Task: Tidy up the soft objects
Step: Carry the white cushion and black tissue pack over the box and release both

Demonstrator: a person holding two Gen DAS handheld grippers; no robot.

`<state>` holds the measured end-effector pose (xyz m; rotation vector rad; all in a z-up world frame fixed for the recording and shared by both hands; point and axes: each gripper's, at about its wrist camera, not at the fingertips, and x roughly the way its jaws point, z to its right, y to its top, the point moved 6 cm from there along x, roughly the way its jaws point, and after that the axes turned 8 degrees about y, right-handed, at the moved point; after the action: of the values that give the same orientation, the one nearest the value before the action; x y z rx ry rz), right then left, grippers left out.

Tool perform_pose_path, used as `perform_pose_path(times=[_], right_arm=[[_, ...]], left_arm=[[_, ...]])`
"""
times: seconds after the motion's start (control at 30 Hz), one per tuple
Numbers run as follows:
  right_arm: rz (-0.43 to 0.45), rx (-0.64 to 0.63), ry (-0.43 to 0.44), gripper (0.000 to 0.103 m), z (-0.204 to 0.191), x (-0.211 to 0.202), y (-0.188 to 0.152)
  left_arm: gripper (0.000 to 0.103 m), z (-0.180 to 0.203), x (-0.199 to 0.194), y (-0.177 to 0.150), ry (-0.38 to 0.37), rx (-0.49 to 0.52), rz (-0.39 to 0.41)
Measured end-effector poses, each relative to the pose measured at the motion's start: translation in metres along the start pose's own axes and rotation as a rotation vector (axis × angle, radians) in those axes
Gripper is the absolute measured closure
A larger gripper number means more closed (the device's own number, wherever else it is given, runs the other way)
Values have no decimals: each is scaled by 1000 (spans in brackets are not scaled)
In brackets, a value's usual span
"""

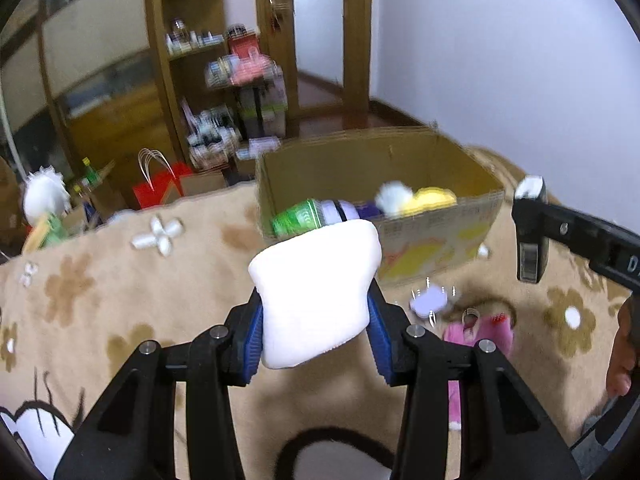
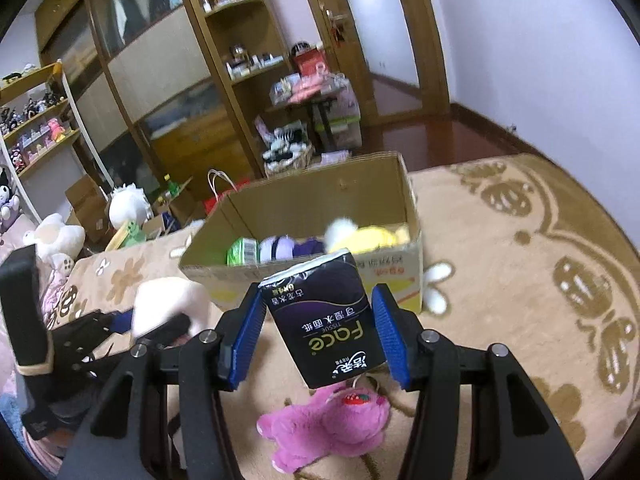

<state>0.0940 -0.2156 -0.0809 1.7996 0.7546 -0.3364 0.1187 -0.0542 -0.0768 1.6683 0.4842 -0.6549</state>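
Note:
My left gripper (image 1: 316, 300) is shut on a white soft block (image 1: 316, 280), held above the beige flowered blanket (image 1: 120, 300). My right gripper (image 2: 318, 296) is shut on a black tissue pack (image 2: 328, 320), also lifted off the blanket. Straight ahead of both stands an open cardboard box (image 2: 320, 196), also the box (image 1: 360, 160); it holds a green pack (image 2: 242, 250), a purple-and-white item (image 2: 280, 248) and a white-and-yellow plush (image 2: 368, 234). A pink plush (image 2: 328, 428) lies on the blanket below the right gripper. The left gripper with its block (image 2: 168, 304) shows at the left of the right wrist view.
A small lilac object (image 1: 430, 300) lies on the blanket by the box, blurred. Beyond the blanket's far edge are a red paper bag (image 1: 160, 188), a white plush (image 2: 126, 206), wooden shelves (image 2: 240, 60) and a door (image 2: 340, 40). A hand (image 1: 624, 352) holds the right gripper.

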Motion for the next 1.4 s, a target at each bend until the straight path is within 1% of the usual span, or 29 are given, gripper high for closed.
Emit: perform_pose_path(times=[0.1, 0.23, 0.37, 0.5, 0.8, 0.93, 1.07, 1.13, 1.4], right_arm=[[32, -22, -3, 46, -5, -7, 9], [73, -54, -16, 46, -9, -14, 20], [95, -74, -24, 46, -11, -13, 30], [105, -100, -42, 46, -12, -8, 37], [122, -130, -75, 46, -10, 8, 52], [117, -150, -112, 46, -6, 16, 59], [114, -173, -97, 45, -5, 23, 61], [110, -178, -104, 45, -3, 28, 63], [100, -151, -105, 45, 9, 44, 66]], left_arm=[[59, -10, -10, 20, 16, -22, 62], [59, -22, -16, 36, 32, -49, 111], [59, -27, -15, 49, 42, -60, 136], [59, -29, -9, 56, 52, -47, 156], [59, -22, 8, 73, 55, -34, 166], [59, -17, 18, 81, 51, -23, 170], [59, -12, 28, 87, 49, -20, 175], [58, -10, 35, 89, 43, -22, 170], [57, 3, 55, 85, 20, 5, 148]])
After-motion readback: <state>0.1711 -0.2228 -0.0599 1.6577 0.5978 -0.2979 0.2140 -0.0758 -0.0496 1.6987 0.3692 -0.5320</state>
